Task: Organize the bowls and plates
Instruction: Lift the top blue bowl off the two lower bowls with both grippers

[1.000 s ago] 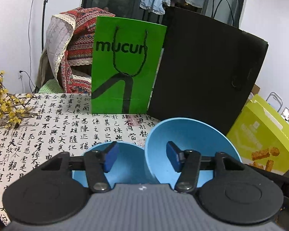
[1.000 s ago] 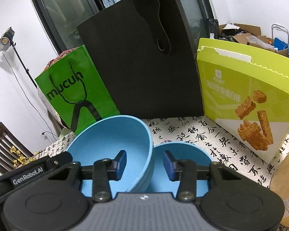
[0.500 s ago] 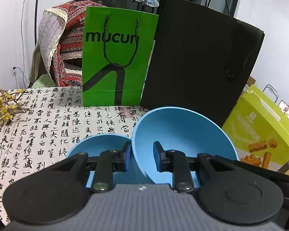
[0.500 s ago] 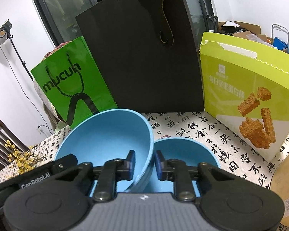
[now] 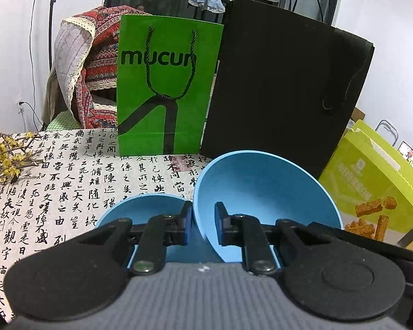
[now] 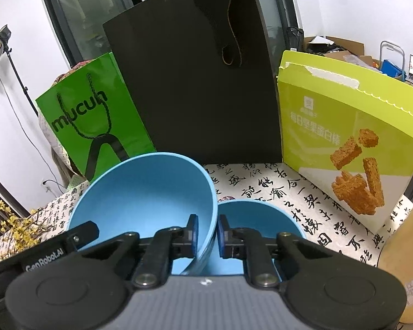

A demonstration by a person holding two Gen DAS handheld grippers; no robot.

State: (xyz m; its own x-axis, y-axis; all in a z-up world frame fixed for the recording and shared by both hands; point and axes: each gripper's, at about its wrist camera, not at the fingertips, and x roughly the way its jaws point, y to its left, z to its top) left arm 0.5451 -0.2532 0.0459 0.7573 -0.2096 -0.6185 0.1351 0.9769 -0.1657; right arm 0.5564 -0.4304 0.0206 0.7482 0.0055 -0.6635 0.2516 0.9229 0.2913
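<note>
So both grippers are clamping down on the same big blue bowl (image 5: 261,187) right now. The left gripper (image 5: 203,217) is pinching one side of the rim and the right gripper (image 6: 208,231) is pinching the opposite side, pads pressing on the wall, nothing loose. The bowl is sitting tilted, its open side facing the cameras, just above the calligraphy tablecloth (image 5: 68,178) and in front of the black bag (image 5: 283,88). A lower blue bowl (image 5: 146,209) is peeking out beside the pinched rim in each view. I can't tell if that's one bowl underneath or two separate ones. Progress-wise I'm guessing we're early to mid: the grab is done, but the bowl isn't nested or stacked flat yet. No plates are showing up anywhere, so that part looks untouched.
</note>
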